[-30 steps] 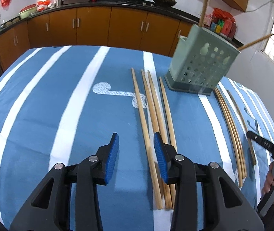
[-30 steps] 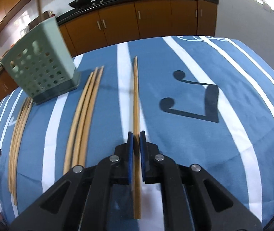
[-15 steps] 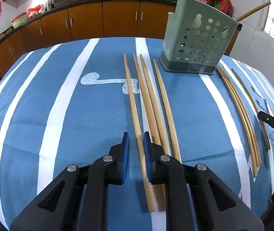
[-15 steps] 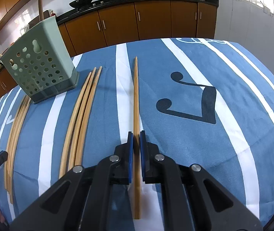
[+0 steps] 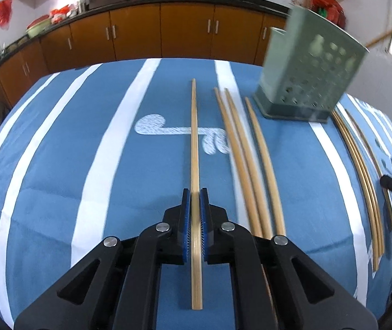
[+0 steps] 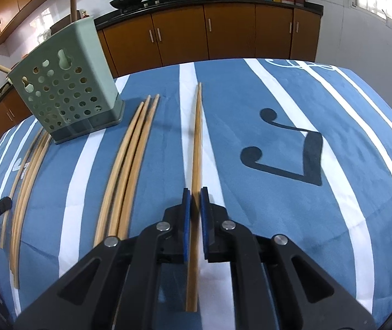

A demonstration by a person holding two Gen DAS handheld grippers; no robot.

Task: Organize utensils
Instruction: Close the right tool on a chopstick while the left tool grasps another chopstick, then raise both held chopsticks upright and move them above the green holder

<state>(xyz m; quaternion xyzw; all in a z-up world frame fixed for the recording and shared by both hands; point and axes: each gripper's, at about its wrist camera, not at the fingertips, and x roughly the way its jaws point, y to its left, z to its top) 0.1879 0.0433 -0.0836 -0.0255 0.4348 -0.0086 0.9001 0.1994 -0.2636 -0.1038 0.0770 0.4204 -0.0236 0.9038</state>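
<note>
Both grippers pinch one chopstick each.
The left gripper (image 5: 195,206) and right gripper (image 6: 195,206) have their jaws clamped shut on a left chopstick (image 5: 194,143) and a right chopstick (image 6: 196,143); each should lift level so the tip ahead of the jaws clears the holder (image 5: 306,74).

Blue tablecloth (image 5: 58,192) with white stripes, a white music note on one side and a black one (image 6: 286,148) on the other. Pale tan wooden chopsticks (image 5: 240,151). Sage-green perforated holder (image 6: 66,96), darker base. Black grippers, blue pads (image 5: 186,214). Orange-brown cabinets (image 6: 223,35).
</note>
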